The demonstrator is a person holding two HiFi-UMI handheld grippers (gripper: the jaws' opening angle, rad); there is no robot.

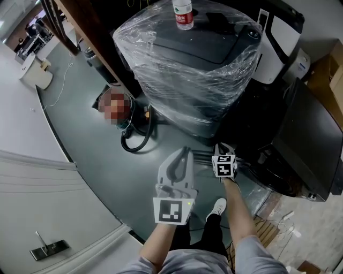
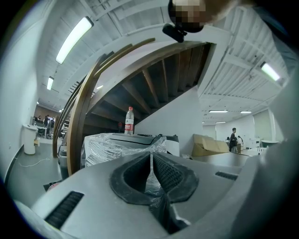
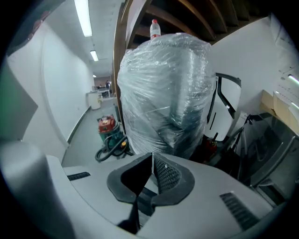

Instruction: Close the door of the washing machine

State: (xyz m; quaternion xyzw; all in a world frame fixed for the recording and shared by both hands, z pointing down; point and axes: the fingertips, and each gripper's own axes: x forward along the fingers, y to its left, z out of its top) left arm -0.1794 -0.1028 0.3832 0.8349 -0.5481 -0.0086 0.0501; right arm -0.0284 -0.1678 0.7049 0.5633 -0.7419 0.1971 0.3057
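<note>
Nearest, the left gripper (image 1: 184, 155) and right gripper (image 1: 221, 147) both had their jaws pressed together, empty. The plastic-wrapped machine (image 1: 187, 69), seemingly the washing machine, stood at twelve o'clock, well apart. Its door was indistinguishable, so locating it should precede pushing. A bottle (image 1: 183, 13) stood on top.
</note>
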